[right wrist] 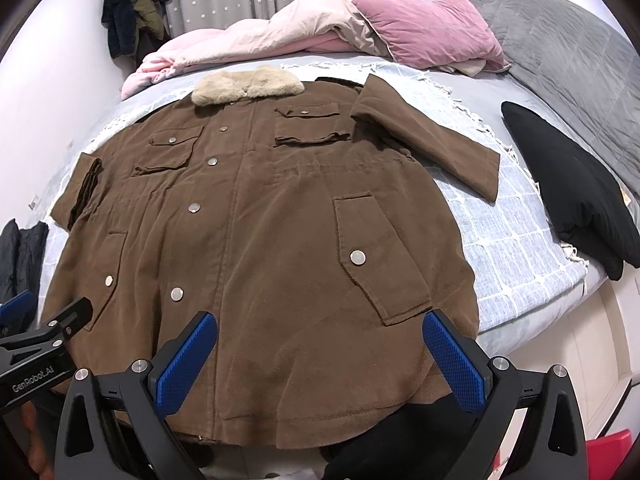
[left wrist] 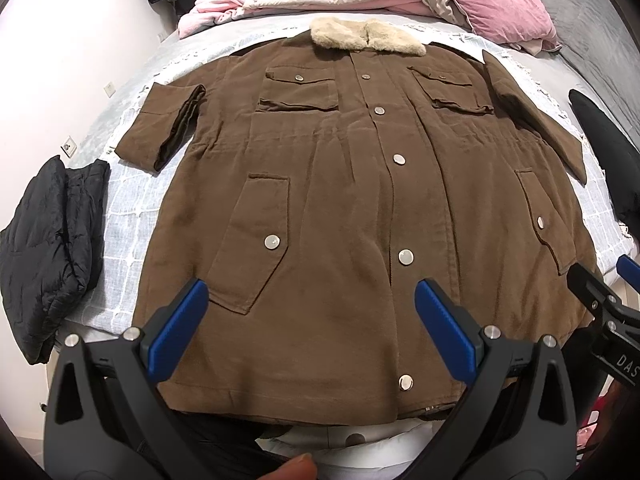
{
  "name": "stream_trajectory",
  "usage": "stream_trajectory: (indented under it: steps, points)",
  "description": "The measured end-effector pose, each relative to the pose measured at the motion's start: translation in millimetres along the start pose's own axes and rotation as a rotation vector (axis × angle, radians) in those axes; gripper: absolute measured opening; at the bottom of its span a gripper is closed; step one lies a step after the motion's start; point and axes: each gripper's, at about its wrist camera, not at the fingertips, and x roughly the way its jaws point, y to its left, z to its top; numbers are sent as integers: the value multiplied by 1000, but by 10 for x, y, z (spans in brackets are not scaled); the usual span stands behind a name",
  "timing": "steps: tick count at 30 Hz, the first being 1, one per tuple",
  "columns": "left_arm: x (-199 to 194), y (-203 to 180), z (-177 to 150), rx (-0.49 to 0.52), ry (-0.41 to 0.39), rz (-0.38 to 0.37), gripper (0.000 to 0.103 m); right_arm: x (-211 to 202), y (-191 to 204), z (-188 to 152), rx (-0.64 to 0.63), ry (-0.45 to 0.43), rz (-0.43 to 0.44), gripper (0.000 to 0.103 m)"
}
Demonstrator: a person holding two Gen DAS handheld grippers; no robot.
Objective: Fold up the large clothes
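Note:
A large brown coat [left wrist: 340, 208] with a beige fur collar [left wrist: 366, 36] lies flat, front up and snapped shut, on the bed; it also shows in the right wrist view [right wrist: 260, 240]. Its left sleeve [left wrist: 168, 124] lies bent beside the body, and its right sleeve [right wrist: 428, 136] stretches out to the right. My left gripper [left wrist: 312, 320] is open and empty above the hem. My right gripper [right wrist: 320, 352] is open and empty above the hem's right part. The right gripper's edge shows in the left wrist view [left wrist: 600, 304].
A folded black puffer jacket [left wrist: 48, 256] lies at the bed's left edge. A black garment [right wrist: 572, 184] lies at the right. Pink and cream bedding [right wrist: 280, 36] and a pink pillow [right wrist: 432, 32] are piled at the head. The light blue checked bedspread [right wrist: 508, 256] covers the bed.

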Motion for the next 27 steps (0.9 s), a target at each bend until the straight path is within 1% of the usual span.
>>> stream_trajectory:
  steps: [11, 27]
  points:
    - [29, 23, 1, -4, 5, 2, 103, 21, 16, 20, -2, 4, -3, 103]
    - [39, 136, 2, -50, 10, 7, 103, 66, 124, 85, -38, 3, 1, 103]
